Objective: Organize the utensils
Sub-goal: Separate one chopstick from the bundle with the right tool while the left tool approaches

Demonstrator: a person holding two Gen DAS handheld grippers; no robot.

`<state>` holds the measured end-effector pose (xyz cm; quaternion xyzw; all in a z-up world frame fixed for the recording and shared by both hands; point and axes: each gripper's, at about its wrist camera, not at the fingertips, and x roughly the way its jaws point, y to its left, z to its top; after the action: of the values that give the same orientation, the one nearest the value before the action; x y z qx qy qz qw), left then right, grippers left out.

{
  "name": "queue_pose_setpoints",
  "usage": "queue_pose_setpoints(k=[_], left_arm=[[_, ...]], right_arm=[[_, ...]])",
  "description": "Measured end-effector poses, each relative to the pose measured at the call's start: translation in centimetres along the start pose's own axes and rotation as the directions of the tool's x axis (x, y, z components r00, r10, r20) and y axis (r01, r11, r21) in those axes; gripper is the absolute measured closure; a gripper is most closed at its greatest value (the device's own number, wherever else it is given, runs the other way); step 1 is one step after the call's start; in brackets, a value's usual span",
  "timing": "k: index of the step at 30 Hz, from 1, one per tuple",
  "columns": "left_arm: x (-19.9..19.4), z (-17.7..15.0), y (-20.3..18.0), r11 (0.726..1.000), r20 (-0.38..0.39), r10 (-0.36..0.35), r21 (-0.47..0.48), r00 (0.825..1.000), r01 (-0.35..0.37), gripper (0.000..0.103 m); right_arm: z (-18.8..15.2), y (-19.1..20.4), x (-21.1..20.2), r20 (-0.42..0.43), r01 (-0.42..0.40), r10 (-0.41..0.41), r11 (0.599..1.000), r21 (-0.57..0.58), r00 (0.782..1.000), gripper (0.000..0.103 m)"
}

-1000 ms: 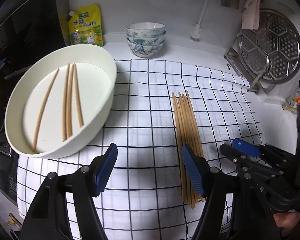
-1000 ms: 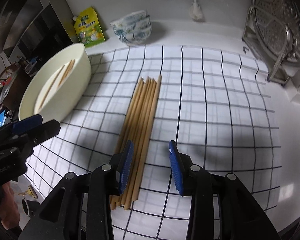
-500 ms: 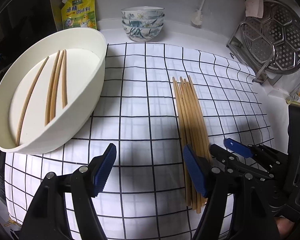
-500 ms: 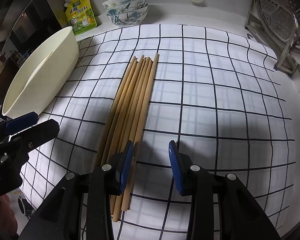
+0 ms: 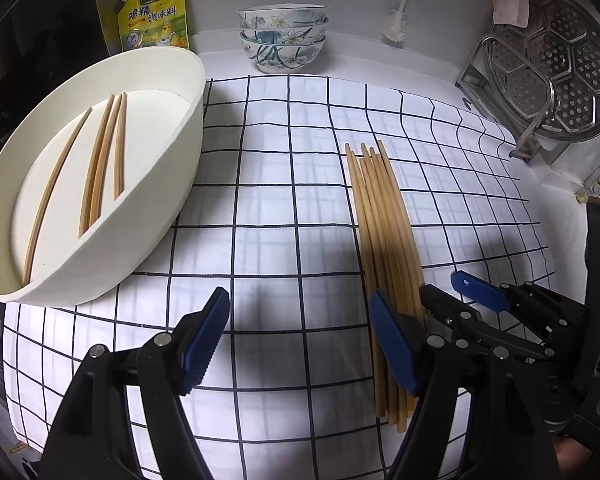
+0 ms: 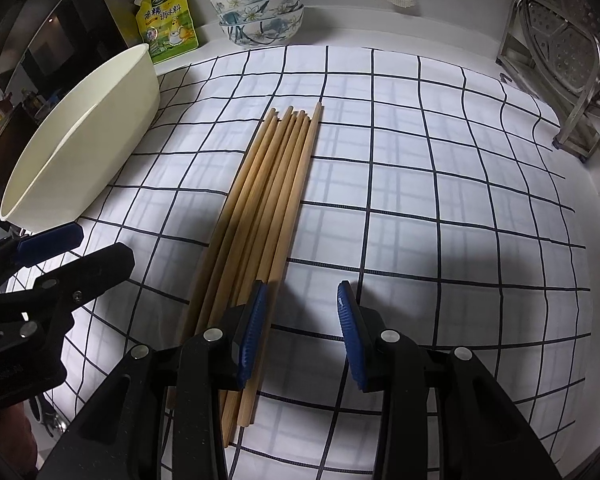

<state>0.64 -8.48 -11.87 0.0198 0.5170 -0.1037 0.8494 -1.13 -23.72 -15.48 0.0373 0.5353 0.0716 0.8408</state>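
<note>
Your right gripper [image 6: 300, 336] is spread and empty, low at the near end of the chopsticks [image 6: 268, 204]; its left finger sits by the outermost stick, seemingly ready to pick one off. Your left gripper [image 5: 296, 344] waits wide apart, holding nothing. The chopsticks lie bundled on the cloth [image 5: 284, 208]. At ten o'clock, the basin [image 5: 180, 152] holds four chopsticks.

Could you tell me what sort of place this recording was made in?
Most likely a home kitchen counter: stacked floral bowls stand at the back, a steel steamer rack leans at the right, and a yellow seasoning pouch stands against the wall.
</note>
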Motion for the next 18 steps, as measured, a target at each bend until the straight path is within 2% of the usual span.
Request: queue_pose_setpoints(k=[7,11,18], left_arm=[[0.4,0.1,0.1,1.000,-0.011,0.004,-0.006,1.000,-0.005,0.030],[0.9,0.0,-0.6,1.000,-0.015,-0.003,0.006,1.000,0.003,0.026],[2.3,-0.3,-1.8,0.999,-0.028,0.011,0.036,1.000,-0.010,0.025]], right_arm=[[0.3,-0.2,0.2,-0.003,0.009,-0.009,1.000,-0.002,1.000,0.068],[0.1,-1.4,0.0,0.004,0.026,-0.026,0.999,0.020,1.000,0.068],[-0.4,-4.4,-0.8,0.007,0.060,-0.061,0.996,0.067,0.998,0.067]])
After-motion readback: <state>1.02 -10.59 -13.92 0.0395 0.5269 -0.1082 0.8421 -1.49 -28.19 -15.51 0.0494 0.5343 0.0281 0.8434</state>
